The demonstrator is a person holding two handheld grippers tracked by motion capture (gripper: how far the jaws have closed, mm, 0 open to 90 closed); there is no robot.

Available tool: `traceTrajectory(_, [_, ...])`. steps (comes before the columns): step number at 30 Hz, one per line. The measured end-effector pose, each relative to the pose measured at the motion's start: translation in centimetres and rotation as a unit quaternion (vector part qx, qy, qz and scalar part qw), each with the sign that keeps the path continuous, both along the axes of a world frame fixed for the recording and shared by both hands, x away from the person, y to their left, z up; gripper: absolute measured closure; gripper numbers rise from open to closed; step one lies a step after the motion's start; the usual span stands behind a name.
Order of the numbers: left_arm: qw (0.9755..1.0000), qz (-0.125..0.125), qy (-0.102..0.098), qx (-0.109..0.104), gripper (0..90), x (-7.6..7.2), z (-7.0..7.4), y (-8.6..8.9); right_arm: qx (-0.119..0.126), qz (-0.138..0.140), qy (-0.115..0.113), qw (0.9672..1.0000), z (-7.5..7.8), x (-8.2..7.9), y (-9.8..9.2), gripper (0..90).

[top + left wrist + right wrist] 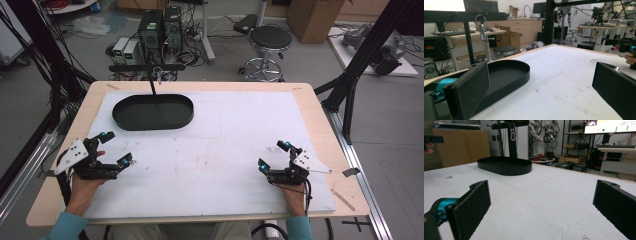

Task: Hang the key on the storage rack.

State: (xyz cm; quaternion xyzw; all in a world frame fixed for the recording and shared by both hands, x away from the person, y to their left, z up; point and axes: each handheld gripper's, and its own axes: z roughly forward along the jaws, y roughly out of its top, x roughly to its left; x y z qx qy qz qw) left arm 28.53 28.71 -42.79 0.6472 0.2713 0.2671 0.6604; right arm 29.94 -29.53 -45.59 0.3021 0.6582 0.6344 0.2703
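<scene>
Start position. The left hand-held gripper (111, 148) rests at the lower left of the high view, jaws spread wide and holding nothing. The right hand-held gripper (274, 156) rests at the lower right, likewise released and empty. The nearest thing, a black oval tray (153, 111), sits at the upper left of the table (310, 107), well apart from both; a stand rises behind it. No grasp appears begun. The next move likely calls for a forward reach by the left hand-held gripper toward the tray rim.
</scene>
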Motion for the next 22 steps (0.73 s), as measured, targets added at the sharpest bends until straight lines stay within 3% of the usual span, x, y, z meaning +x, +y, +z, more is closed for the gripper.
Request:
traceTrajectory(2, [1.0000,0.004,0.007,0.003,1.7,-0.2,-0.9,-0.1,0.000,0.001,0.002,1.0000,0.0,0.0,0.0,0.7])
traceTrajectory(6, [1.0000,0.002,-0.008,0.002,1.7,-0.6,-2.0,-0.2,0.001,0.002,0.002,1.0000,0.0,-0.1,0.1,0.7])
traceTrajectory(9, [1.0000,0.002,-0.006,0.002,1.7,-0.5,-2.9,-0.3,0.005,0.000,0.002,1.0000,0.0,-0.1,-0.1,0.7])
traceTrajectory(11, [0.9999,0.004,-0.014,-0.001,1.7,-0.6,-3.0,-0.3,0.005,0.002,0.001,1.0000,0.0,-0.1,0.0,0.7])
traceTrajectory(22, [0.9999,0.010,-0.010,-0.003,1.7,-0.6,-3.0,-0.3,-0.007,0.005,-0.004,1.0000,0.0,-0.2,0.2,0.7])
